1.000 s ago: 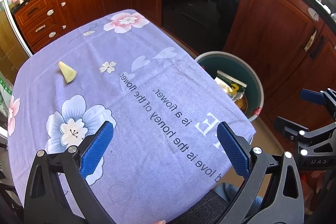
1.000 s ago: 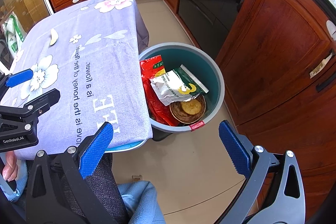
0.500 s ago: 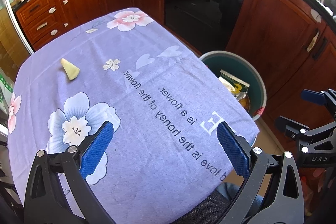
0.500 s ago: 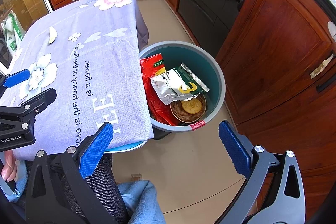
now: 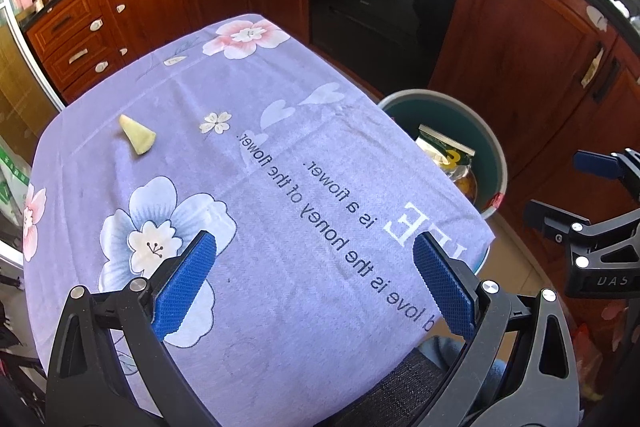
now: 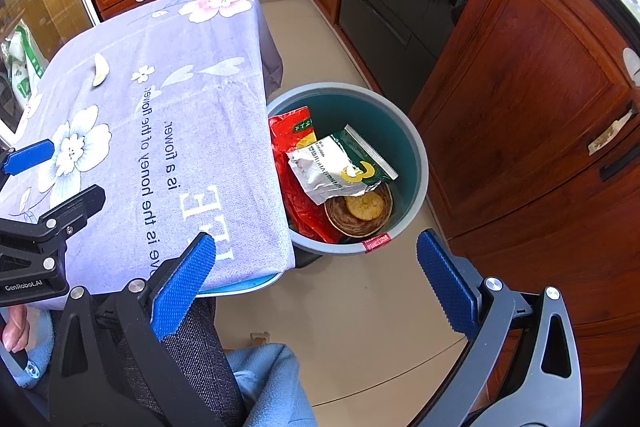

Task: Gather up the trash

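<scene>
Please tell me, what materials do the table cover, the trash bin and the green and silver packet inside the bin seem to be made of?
Table cover: probably woven cotton-like cloth, matte; fine weave, soft creases and printed flowers show.
Trash bin: likely moulded plastic, smooth and slightly glossy, with a grey rim and teal inside.
Packet: seemingly foil-lined plastic film; its silver inner side is shiny and crinkled.

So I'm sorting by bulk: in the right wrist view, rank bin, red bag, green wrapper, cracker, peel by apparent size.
1. bin
2. red bag and green wrapper: alike, overlapping, unsure
3. cracker
4. peel: smallest, though farther away
</scene>
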Motion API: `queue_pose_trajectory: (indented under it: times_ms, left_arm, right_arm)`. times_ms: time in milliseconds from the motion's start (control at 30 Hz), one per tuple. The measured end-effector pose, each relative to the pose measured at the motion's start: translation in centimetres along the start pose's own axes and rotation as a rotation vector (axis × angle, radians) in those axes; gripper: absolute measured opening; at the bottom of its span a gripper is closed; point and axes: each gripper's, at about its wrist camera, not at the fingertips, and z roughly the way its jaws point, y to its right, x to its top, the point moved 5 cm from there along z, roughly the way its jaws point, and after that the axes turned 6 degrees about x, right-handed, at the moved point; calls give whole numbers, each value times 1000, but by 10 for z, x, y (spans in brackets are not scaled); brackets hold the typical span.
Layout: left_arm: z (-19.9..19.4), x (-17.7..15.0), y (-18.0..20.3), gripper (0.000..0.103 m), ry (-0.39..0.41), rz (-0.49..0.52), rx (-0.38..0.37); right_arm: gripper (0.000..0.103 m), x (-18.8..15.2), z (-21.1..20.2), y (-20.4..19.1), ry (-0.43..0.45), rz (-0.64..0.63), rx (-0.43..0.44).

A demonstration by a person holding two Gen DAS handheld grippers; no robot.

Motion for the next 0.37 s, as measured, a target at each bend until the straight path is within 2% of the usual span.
queue_pose_trajectory:
  times_ms: [367]
  left_arm:
    - [-8,-2,-7,99,2,-7,4]
  right_arm:
    - [97,5,-10,-4,12,-10,-5]
